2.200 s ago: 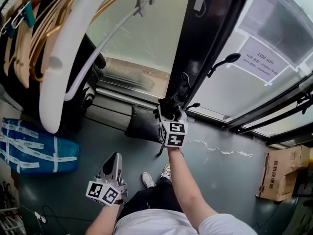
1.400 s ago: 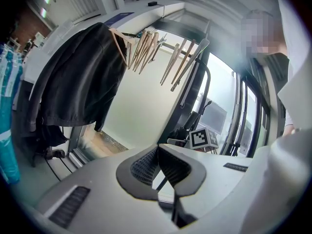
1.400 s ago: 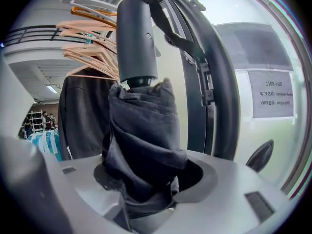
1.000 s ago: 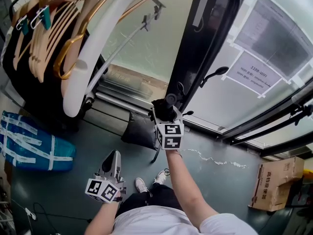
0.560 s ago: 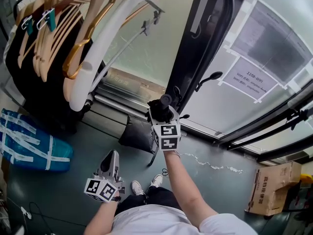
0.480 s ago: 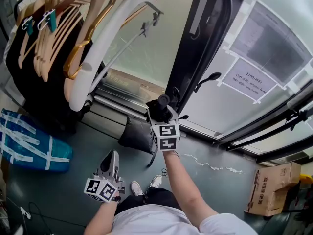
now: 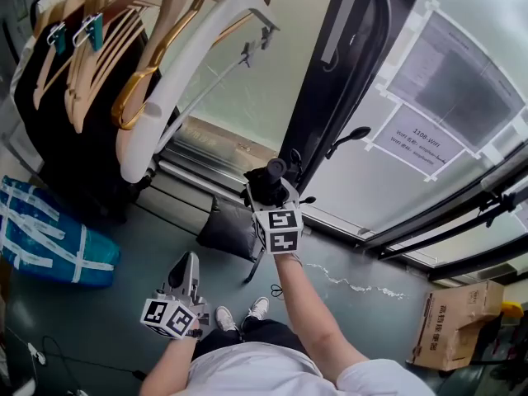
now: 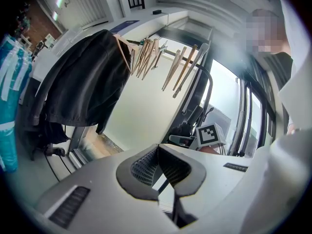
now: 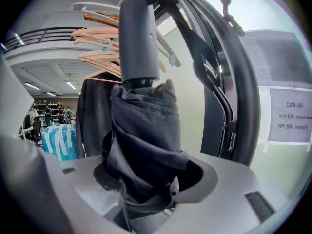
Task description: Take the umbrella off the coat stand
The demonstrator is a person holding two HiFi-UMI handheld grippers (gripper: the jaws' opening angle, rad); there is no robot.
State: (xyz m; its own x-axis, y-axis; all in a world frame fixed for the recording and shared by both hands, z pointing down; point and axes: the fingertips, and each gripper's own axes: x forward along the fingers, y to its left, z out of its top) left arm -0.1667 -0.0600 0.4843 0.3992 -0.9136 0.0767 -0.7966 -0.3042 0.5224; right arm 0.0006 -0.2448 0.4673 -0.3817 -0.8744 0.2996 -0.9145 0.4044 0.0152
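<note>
I have the folded umbrella clamped in my right gripper, the jaws pressing on its dark fabric. Its handle points up, just beside the black coat stand. My left gripper sits lower, jaws together on nothing. To the left hang hangers and a dark coat.

Dark grey umbrella, black coat stand, white hanger, blue white-taped bag
</note>
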